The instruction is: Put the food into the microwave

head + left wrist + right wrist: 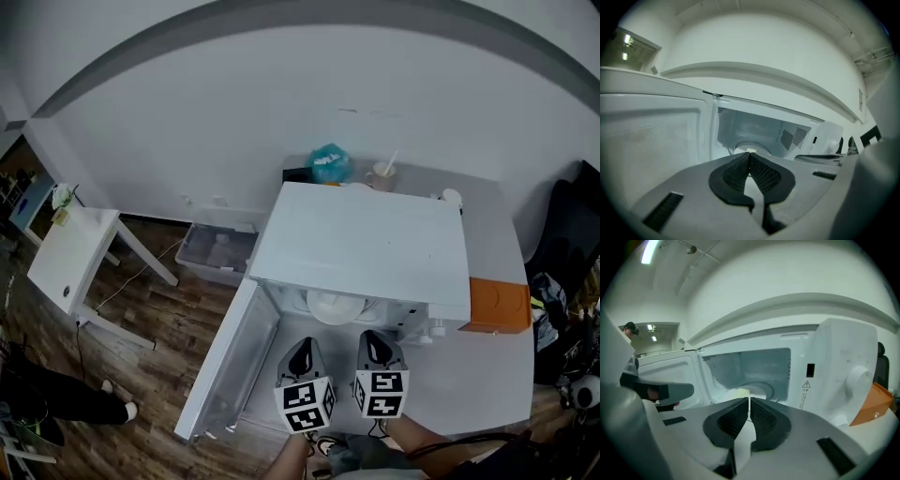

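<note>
White bowl of food [330, 306] is sitting inside the open microwave [375, 244] by the table's [497, 375] left edge. Left tongs [303, 345] and right tongs [377, 337] are hovering before it, both closed on nothing. Pushing the door [225, 366] shut near its free edge is probably easiest.

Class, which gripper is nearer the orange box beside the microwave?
Right. The right gripper is left of the orange box; the left gripper lies farther left, near the open door.

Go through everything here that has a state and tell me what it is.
Microwave door: swung open to the left.
White bowl: inside the microwave.
Left claw: shut, empty.
Right claw: shut, empty.
Cup: upright, stick in it.
</note>
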Demonstrator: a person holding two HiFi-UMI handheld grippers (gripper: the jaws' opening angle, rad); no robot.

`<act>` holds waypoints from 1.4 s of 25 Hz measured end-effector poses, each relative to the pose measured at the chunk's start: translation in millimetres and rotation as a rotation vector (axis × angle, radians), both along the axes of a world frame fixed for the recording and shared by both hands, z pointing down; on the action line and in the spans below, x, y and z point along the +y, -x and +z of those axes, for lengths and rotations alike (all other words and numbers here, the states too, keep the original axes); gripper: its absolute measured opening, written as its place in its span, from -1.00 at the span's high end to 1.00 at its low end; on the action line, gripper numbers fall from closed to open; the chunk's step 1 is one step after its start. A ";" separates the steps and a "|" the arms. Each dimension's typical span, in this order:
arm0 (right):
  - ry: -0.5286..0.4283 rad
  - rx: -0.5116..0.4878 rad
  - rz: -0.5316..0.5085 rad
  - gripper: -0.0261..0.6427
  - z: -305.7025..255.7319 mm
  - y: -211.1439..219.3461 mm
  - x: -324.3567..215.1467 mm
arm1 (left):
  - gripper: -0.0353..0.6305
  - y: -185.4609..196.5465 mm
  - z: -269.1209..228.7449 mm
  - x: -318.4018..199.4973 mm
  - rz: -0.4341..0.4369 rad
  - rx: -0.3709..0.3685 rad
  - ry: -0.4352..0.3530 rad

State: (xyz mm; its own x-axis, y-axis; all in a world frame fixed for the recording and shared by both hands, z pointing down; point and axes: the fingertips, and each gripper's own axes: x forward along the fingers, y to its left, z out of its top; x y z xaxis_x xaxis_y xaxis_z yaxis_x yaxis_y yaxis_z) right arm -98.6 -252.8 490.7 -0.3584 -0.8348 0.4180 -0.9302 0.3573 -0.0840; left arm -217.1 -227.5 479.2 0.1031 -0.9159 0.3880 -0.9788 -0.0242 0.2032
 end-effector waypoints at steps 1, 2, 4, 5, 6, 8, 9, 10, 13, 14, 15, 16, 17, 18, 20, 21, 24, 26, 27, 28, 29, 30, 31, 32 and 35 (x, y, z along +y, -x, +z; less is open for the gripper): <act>-0.002 0.002 -0.015 0.84 -4.0 -0.6 5.5 | 0.88 -2.4 -2.3 5.6 0.002 0.013 0.004; -0.004 0.004 -0.029 0.84 -7.6 -1.0 11.0 | 0.88 -4.3 -4.4 11.1 0.004 0.027 0.008; -0.007 0.004 -0.050 0.84 -14.2 -2.1 21.6 | 0.88 -7.1 -8.3 22.4 0.007 0.042 0.012; -0.010 0.001 -0.055 0.84 -17.8 -3.4 26.6 | 0.88 -8.8 -10.1 28.1 0.010 0.040 0.013; -0.015 -0.006 -0.058 0.85 -21.7 -5.3 31.3 | 0.88 -11.2 -11.9 33.6 0.014 0.035 0.015; -0.023 -0.020 -0.060 0.86 -29.5 -10.6 39.9 | 0.88 -17.7 -15.5 43.3 0.023 0.022 0.018; -0.026 -0.023 -0.061 0.87 -32.7 -13.3 44.0 | 0.88 -21.1 -17.8 47.7 0.027 0.017 0.018; -0.030 -0.024 -0.064 0.87 -35.3 -15.6 47.9 | 0.88 -24.1 -20.7 51.8 0.029 0.014 0.016; -0.040 -0.021 -0.074 0.87 -39.9 -21.1 58.0 | 0.88 -32.1 -29.4 61.7 0.030 0.009 0.004; -0.042 -0.022 -0.077 0.87 -41.0 -22.8 60.6 | 0.88 -34.4 -31.4 64.2 0.030 0.008 0.001; -0.044 -0.023 -0.078 0.87 -42.0 -24.3 62.7 | 0.88 -36.2 -32.6 66.4 0.029 0.007 -0.001; -0.045 -0.025 -0.078 0.87 -42.9 -25.9 64.5 | 0.88 -37.8 -33.2 68.3 0.027 0.007 -0.001; -0.046 -0.027 -0.077 0.87 -43.4 -27.4 65.9 | 0.88 -39.1 -32.8 69.9 0.026 0.008 0.000; -0.045 -0.027 -0.076 0.87 -43.4 -28.8 66.9 | 0.88 -40.2 -31.8 71.1 0.026 0.009 0.003; -0.044 -0.024 -0.074 0.87 -42.9 -30.9 68.0 | 0.88 -41.3 -28.6 72.0 0.024 0.013 0.013; -0.045 -0.022 -0.075 0.87 -43.1 -31.2 68.4 | 0.88 -41.2 -27.4 72.1 0.022 0.014 0.017; -0.048 -0.022 -0.082 0.87 -45.3 -29.5 70.2 | 0.88 -38.8 -27.3 71.5 0.013 0.015 0.020; -0.048 -0.024 -0.086 0.87 -46.1 -27.7 70.3 | 0.88 -37.7 -28.1 69.5 0.010 0.012 0.019; -0.046 -0.025 -0.087 0.87 -45.6 -27.2 69.9 | 0.88 -37.8 -28.3 68.1 0.012 0.010 0.018; -0.041 -0.027 -0.087 0.87 -44.8 -26.8 69.3 | 0.88 -38.2 -28.3 66.6 0.014 0.007 0.018; -0.035 -0.030 -0.086 0.87 -44.0 -26.3 68.6 | 0.88 -38.4 -28.3 65.2 0.016 0.004 0.019; -0.028 -0.035 -0.087 0.87 -43.6 -25.7 67.9 | 0.88 -38.3 -28.4 64.1 0.017 0.002 0.019; -0.023 -0.039 -0.088 0.87 -43.9 -24.8 67.2 | 0.88 -37.9 -28.8 63.1 0.017 0.000 0.019; -0.020 -0.043 -0.091 0.87 -44.6 -23.8 66.4 | 0.88 -37.3 -29.2 62.2 0.016 -0.001 0.019; -0.020 -0.046 -0.098 0.87 -46.1 -21.1 63.2 | 0.88 -35.9 -29.6 59.8 0.016 -0.005 0.018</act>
State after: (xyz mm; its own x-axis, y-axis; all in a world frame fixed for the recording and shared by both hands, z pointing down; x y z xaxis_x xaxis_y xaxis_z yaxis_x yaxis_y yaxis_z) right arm -77.5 -189.6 444.5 -0.4576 -0.8026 0.3825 -0.8858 0.4488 -0.1181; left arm -181.2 -167.7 449.6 0.1157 -0.9068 0.4053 -0.9794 -0.0361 0.1988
